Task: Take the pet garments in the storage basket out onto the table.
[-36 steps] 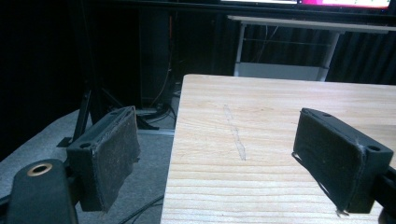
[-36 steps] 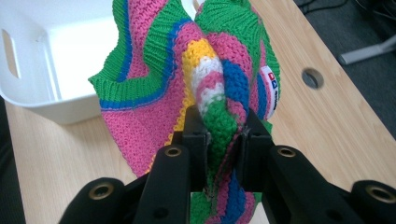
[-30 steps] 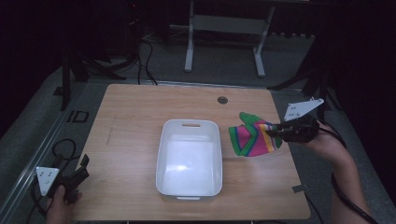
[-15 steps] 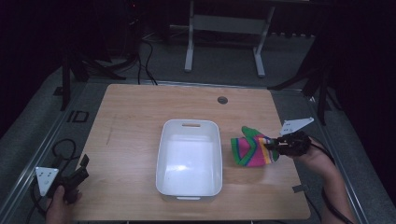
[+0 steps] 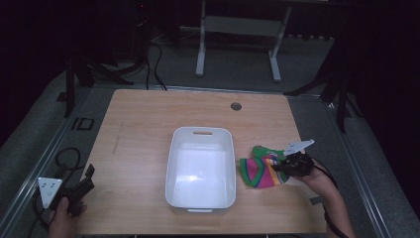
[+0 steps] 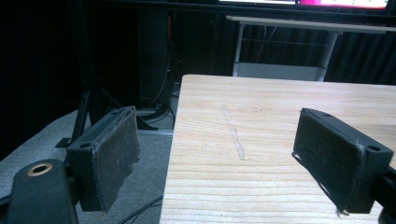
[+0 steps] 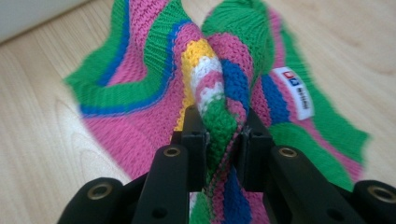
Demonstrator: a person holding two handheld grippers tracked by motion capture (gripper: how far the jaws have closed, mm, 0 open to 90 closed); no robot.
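Right claw (image 7: 223, 130): jaws pressed on a raised fold of a striped knitted cloth (image 7: 154, 93), the fold pinched between the two black pads. In the high view the right claw (image 5: 289, 165) sits low over the counter (image 5: 143, 119), held by the person's right hand (image 5: 317, 176), which enters from the lower right; a grey three-cornered plate (image 5: 298, 146) rides on top of it.

Striped knitted cloth (image 5: 260, 171): pink, green, blue, yellow and white bands; a small white label (image 7: 293, 93) with red and blue marks is sewn near one edge. Most of it lies spread on the wooden counter, just to the right of the tub; the pinched ridge alone stands up from the surface. Whether the cloth touches the tub wall cannot be told.

Tub (image 5: 202, 168): white plastic, rectangular with rounded corners, a slot handle at its far rim, standing near the middle of the counter.

Left claw (image 6: 233, 158): jaws spread wide, nothing between them, pads worn and grey. It points across the near left corner of the counter, one jaw over the dark carpeted floor (image 6: 37, 140), the other over the wood. In the high view the left claw (image 5: 81, 186) is held by the left hand (image 5: 62, 220) at the counter's lower left edge, well apart from tub and cloth.

Counter: light wood grain, a round grommet (image 5: 236, 106) near the far edge.
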